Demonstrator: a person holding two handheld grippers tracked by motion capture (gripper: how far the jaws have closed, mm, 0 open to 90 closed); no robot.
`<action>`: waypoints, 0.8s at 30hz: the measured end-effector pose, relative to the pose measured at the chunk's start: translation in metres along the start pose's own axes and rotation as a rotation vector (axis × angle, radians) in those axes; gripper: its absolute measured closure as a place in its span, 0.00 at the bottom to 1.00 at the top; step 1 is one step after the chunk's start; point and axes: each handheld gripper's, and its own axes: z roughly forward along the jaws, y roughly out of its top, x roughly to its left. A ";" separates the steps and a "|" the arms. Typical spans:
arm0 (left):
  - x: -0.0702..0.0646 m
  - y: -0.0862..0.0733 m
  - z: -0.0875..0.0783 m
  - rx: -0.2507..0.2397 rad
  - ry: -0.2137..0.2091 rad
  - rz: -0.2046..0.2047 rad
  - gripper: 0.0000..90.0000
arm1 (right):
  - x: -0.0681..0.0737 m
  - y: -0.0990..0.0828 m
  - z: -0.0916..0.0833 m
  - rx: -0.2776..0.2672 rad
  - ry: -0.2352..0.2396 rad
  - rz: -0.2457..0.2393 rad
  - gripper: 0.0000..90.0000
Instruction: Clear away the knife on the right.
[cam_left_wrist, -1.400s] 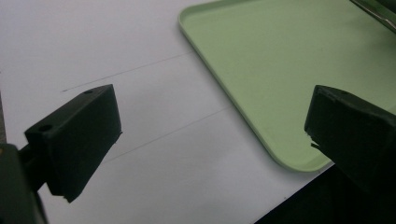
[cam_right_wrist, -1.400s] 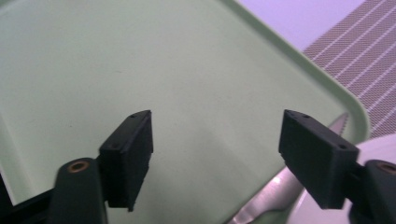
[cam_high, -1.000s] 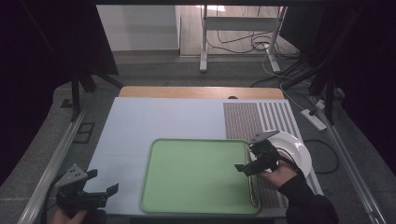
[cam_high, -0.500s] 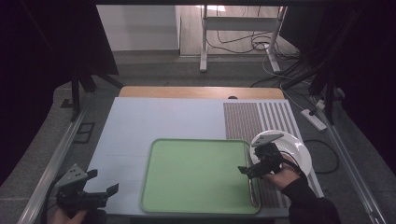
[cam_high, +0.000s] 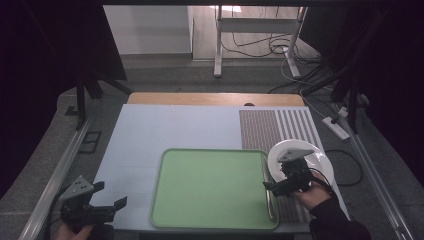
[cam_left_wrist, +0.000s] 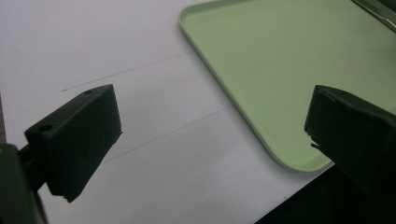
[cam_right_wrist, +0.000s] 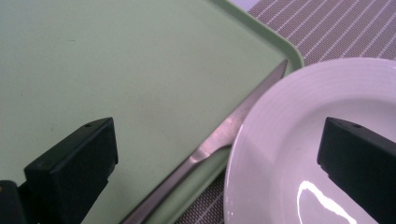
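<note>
An empty light green tray lies at the near middle of the table. A table knife rests inside it along its right rim. A white plate sits just right of the tray, and its edge overlaps the tray's rim in the right gripper view. My right gripper hovers open over that rim, one jaw above the tray and the other above the plate, holding nothing. My left gripper is open and empty at the table's near left corner, left of the tray.
A brown striped mat covers the right part of the pale table top, under the plate. The table's near edge runs close under the left gripper. Cables and a metal stand are on the floor beyond.
My right gripper has drifted slightly nearer and to the right over the tray's rim. The left gripper has barely shifted. Tray, knife and plate have not moved.
</note>
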 end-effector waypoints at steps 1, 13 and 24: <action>0.000 0.000 0.000 0.000 0.000 0.000 0.04 | 0.000 -0.002 -0.002 -0.006 -0.005 0.007 0.00; 0.000 0.000 0.000 0.002 0.002 0.002 0.04 | -0.004 -0.018 -0.017 -0.036 -0.035 0.060 0.00; 0.000 0.000 0.000 0.005 0.003 0.005 0.04 | -0.008 -0.035 -0.031 -0.064 -0.063 0.110 0.00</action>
